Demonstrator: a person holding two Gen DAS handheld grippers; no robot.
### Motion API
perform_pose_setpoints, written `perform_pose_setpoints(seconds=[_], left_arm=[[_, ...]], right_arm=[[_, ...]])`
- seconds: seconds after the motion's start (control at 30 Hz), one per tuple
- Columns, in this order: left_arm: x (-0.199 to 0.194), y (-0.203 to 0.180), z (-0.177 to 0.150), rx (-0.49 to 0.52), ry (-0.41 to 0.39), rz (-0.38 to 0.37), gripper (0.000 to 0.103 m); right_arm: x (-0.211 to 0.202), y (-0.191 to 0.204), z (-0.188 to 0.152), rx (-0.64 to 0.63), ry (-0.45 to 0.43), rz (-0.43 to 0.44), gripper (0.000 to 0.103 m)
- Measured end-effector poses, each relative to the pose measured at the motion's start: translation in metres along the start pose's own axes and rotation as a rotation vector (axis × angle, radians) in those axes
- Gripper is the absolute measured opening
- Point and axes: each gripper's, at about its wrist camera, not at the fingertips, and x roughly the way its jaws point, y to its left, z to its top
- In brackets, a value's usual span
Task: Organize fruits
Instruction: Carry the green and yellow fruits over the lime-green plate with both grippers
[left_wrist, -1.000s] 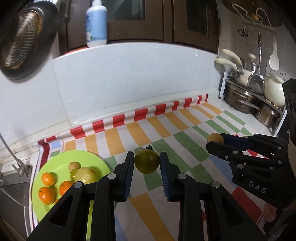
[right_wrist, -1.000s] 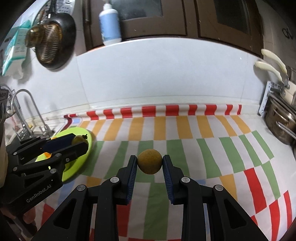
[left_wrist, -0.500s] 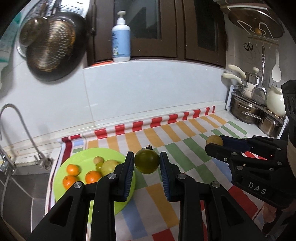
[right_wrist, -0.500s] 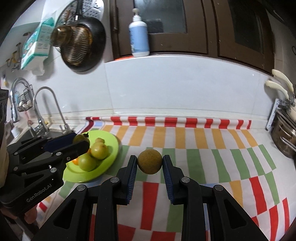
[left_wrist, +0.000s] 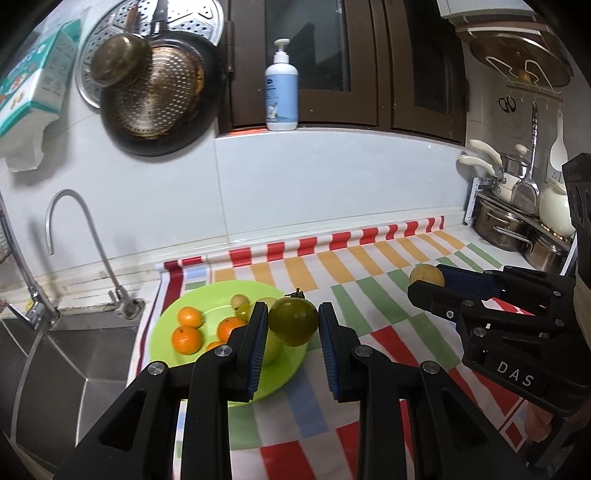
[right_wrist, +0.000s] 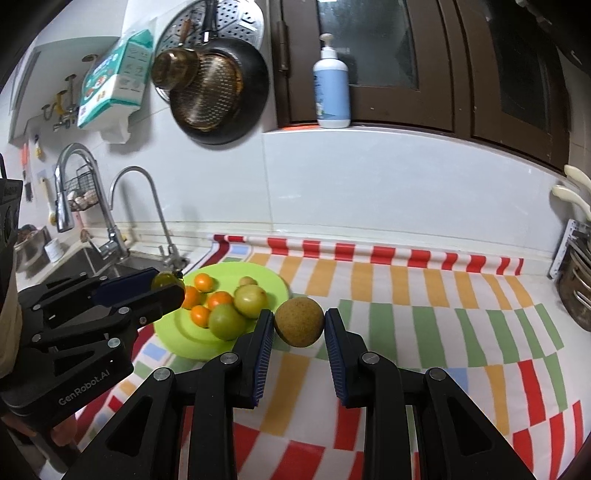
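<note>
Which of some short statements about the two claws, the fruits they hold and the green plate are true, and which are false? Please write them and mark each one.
1. The left claw is shut on a green fruit. True.
2. The right claw is open and holds nothing. False: it is shut on a brown fruit.
3. The green plate carries oranges and greenish fruits. True.
4. The plate lies at the right end of the counter, by the pots. False: it lies at the left end, beside the sink.
5. A pump bottle stands on the ledge above the white wall. True.
</note>
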Motion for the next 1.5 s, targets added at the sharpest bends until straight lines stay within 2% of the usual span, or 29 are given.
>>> perform_pose_setpoints(seconds=[0.37,0.73,0.97,1.43,1.47,1.5], left_arm=[[-0.013,0.041,-0.013,-0.024,0.012,0.071,0.028],[-0.003,0.076,-0.026,-0.050,0.040,0.118,0.028],[0.019,0.095,-0.032,-0.073,0.074,0.119,0.028],[0.079,0.117,-0.045,-0.076,0.182,0.069,0.029],[0.082,0.118,-0.045,-0.076,0.184,0.070,0.030],[0.084,0.118,-0.044,-0.075,0.188,0.077,0.036]], right_arm=[[0.011,0.040,0.006,-0.039,-0.005,0.069,0.030],[0.042,0.080,0.008,-0.106,0.020,0.173,0.030],[0.076,0.096,0.004,-0.124,0.084,0.250,0.030],[0.133,0.100,-0.002,-0.138,0.182,0.270,0.030],[0.136,0.100,-0.001,-0.138,0.184,0.271,0.030],[0.138,0.099,-0.001,-0.136,0.186,0.273,0.030]])
